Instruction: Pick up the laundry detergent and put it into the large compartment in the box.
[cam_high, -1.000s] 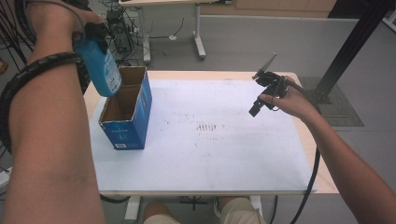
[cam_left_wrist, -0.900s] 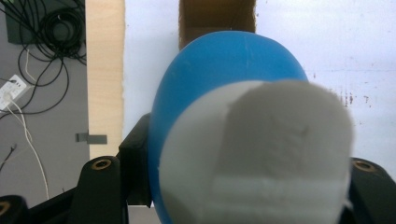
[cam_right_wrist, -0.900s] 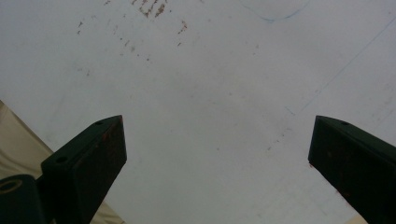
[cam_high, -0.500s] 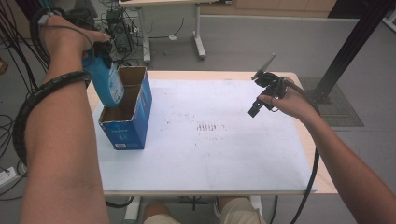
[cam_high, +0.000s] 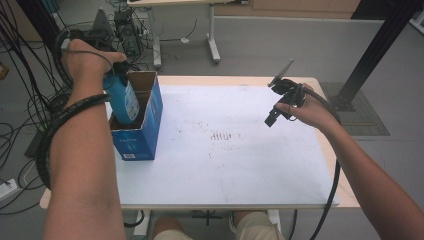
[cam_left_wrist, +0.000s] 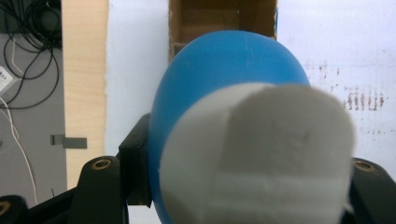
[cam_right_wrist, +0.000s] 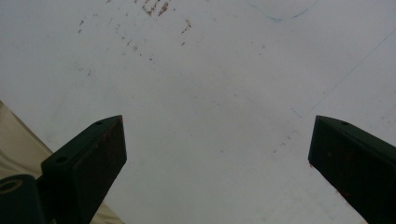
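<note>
Left gripper (cam_left_wrist: 233, 186) clamps blue bottle (cam_high: 123, 100) over box (cam_high: 142, 135); right gripper (cam_right_wrist: 217, 154) gapes empty

The left claw (cam_high: 116, 75) is held at the far left, pointed steeply downward, with the bare forearm stretched forward from the bottom edge and a cable wound around it. Its jaws are clamped on something held between them. The right claw (cam_high: 275, 111) is held up at the right, angled down and leftward, with its jaws spread wide apart and nothing gripped.
</note>
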